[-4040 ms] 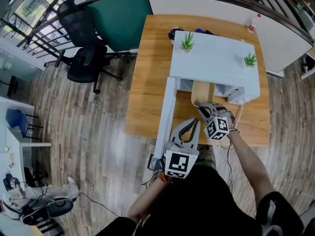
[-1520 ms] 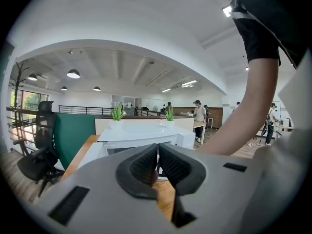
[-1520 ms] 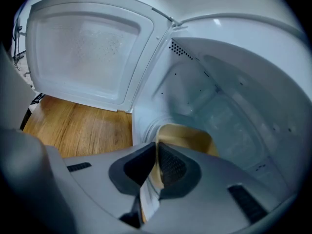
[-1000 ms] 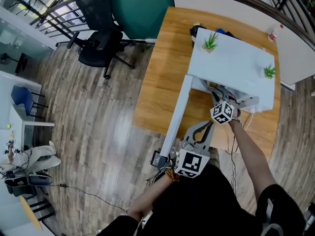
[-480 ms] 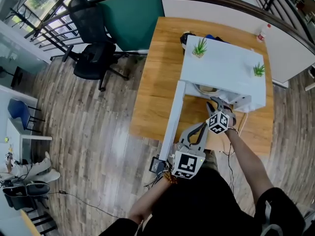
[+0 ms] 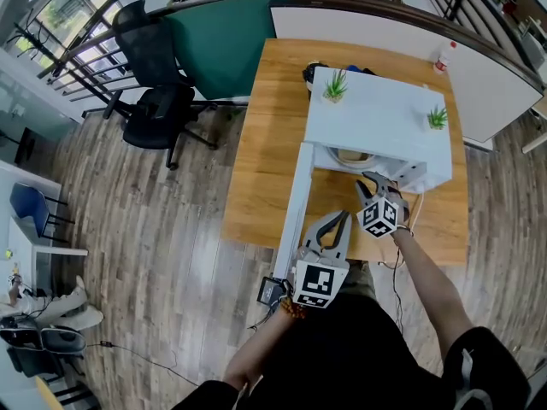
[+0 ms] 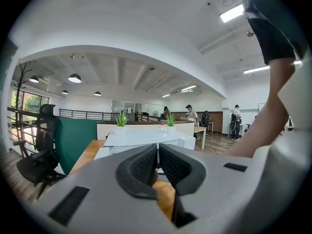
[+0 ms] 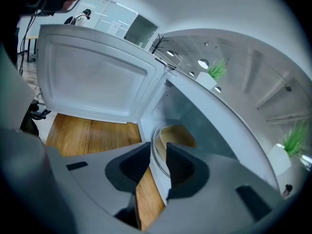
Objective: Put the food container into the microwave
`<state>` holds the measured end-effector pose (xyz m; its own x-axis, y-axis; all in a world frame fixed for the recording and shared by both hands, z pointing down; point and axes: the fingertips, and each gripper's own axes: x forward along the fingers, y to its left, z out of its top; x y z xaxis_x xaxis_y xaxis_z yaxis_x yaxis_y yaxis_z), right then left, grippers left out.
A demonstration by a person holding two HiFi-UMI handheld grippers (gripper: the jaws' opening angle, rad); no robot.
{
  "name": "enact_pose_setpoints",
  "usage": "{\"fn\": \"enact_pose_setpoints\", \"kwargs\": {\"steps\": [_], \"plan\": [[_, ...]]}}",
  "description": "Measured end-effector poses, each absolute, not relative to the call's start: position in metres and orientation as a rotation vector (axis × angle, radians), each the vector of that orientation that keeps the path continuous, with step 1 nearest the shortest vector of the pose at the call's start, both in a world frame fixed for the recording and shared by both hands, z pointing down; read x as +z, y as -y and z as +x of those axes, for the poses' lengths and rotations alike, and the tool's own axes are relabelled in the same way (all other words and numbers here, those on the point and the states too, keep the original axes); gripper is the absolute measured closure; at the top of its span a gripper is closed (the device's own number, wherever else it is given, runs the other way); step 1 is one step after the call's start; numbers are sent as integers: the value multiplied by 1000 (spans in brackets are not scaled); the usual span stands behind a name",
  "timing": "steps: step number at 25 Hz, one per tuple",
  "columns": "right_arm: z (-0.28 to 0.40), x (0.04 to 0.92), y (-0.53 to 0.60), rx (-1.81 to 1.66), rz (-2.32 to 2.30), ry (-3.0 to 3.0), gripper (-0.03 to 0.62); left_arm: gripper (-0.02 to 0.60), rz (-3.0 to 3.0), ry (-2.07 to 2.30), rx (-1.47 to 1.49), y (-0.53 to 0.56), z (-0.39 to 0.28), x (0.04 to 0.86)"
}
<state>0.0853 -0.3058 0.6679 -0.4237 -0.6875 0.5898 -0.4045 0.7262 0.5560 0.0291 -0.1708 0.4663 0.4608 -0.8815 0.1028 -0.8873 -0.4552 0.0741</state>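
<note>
The white microwave [image 6: 380, 114] stands on the wooden table [image 6: 265, 152] with its door [image 6: 295, 199] swung open to the left. Inside, the beige food container [image 6: 351, 155] rests on the glass turntable [image 8: 157, 152]; the right gripper view also shows the container [image 8: 179, 136] and the door [image 8: 92, 82]. My right gripper [image 6: 370, 186] hovers just outside the opening. Its jaws [image 8: 158, 161] have just been closing but stand apart with nothing between them. My left gripper [image 6: 340, 219] stays low near the table's front edge, its pads [image 7: 146, 162] together and empty.
Two small potted plants [image 6: 334, 84] [image 6: 437, 116] sit on the microwave's top. A bottle [image 6: 443, 54] stands at the table's far right corner. A black office chair [image 6: 149, 101] and a green partition [image 6: 222, 32] are to the left. A cable [image 6: 419, 207] hangs by the microwave's front right.
The container, earlier held in front of the opening by my right gripper, now lies inside the microwave. That gripper has let go and drawn back out. My left gripper has stayed put.
</note>
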Motion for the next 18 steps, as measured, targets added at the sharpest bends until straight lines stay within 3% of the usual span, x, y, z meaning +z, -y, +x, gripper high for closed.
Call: {"fn": "enact_pose_setpoints", "kwargs": {"steps": [18], "plan": [[70,593,283,-373,946,2228,517,551,2582,1618,37,179,19,459]]}}
